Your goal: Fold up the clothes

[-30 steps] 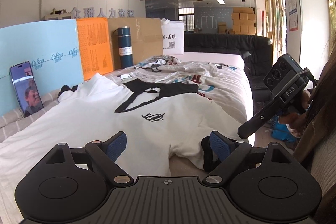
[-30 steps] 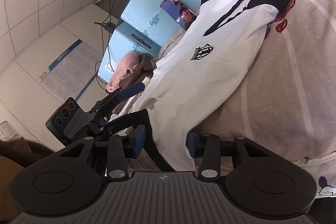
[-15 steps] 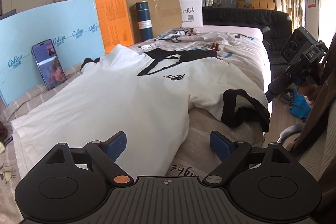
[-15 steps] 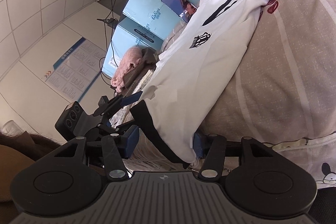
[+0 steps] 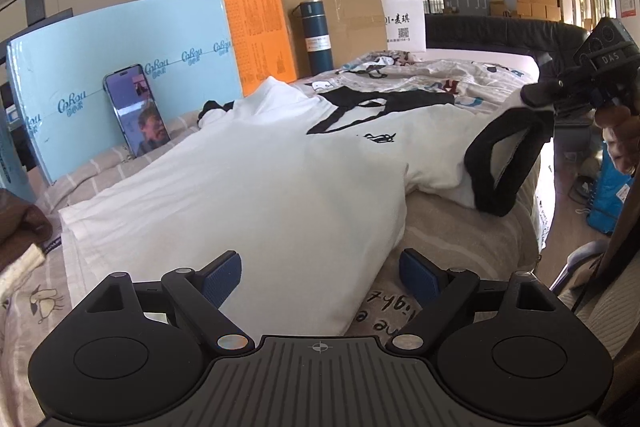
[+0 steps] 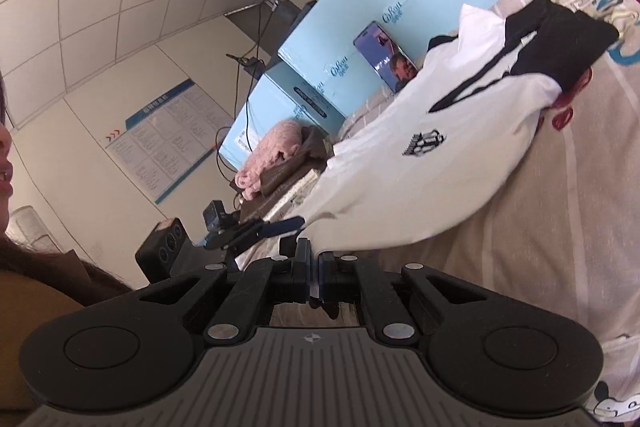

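A white shirt (image 5: 280,179) with a black collar and black cuffs lies spread on the bed; it also shows in the right wrist view (image 6: 440,167). My left gripper (image 5: 320,275) stands open at the shirt's near hem, with white cloth between its blue pads and untouched by them. It also appears in the right wrist view (image 6: 280,227). My right gripper (image 6: 314,279) is shut on the sleeve. In the left wrist view it (image 5: 536,95) holds the black cuff (image 5: 500,155) up off the bed at the right, so the sleeve hangs as an open loop.
A phone (image 5: 136,111) leans on a blue board (image 5: 120,47). Beside that stand an orange board (image 5: 260,35), a dark flask (image 5: 316,39) and cardboard. A printed quilt (image 5: 440,75) covers the far bed. Pink and brown garments (image 6: 272,147) lie at the left. The bed edge (image 5: 536,211) drops to the floor.
My right gripper has shut on the sleeve cuff and lifted it off the bed. My left gripper has drawn back along the shirt toward its hem and is still open.
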`<state>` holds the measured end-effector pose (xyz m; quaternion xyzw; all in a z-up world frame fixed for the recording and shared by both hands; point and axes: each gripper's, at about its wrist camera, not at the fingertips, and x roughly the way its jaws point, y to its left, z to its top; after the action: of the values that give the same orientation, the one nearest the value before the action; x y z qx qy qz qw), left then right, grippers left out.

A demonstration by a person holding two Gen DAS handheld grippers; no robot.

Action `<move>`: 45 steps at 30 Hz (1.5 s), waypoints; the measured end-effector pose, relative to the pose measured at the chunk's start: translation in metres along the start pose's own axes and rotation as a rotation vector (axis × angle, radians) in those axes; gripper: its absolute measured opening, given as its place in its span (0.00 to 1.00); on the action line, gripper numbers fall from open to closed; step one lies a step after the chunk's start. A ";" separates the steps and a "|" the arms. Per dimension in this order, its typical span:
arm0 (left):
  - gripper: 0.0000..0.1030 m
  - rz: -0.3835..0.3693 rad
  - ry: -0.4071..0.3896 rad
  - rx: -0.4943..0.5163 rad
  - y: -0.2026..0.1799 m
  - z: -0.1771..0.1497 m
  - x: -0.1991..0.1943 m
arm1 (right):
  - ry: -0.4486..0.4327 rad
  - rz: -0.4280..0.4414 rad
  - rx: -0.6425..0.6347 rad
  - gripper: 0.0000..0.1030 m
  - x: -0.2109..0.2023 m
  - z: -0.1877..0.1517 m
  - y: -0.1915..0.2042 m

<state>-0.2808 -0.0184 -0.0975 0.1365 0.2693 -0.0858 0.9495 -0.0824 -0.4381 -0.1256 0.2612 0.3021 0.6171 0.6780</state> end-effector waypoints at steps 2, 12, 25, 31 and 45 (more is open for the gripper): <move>0.82 0.018 0.012 0.004 0.004 -0.004 -0.006 | -0.060 0.008 -0.008 0.02 -0.005 0.013 -0.001; 0.08 0.094 0.065 0.013 0.033 -0.014 -0.023 | -0.191 0.030 0.077 0.02 0.020 0.063 -0.024; 0.12 0.134 0.092 -0.013 0.099 0.008 0.018 | -0.134 -0.191 0.254 0.02 0.101 0.114 -0.094; 0.41 0.213 0.100 -0.035 0.112 0.014 0.025 | -0.062 -0.304 0.306 0.23 0.118 0.121 -0.117; 0.76 0.161 -0.093 -0.085 0.055 0.076 0.076 | 0.014 -0.280 0.178 0.71 0.127 0.129 -0.092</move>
<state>-0.1673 0.0034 -0.0641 0.1132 0.2167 -0.0040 0.9696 0.0812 -0.3187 -0.1157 0.2716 0.3937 0.4891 0.7294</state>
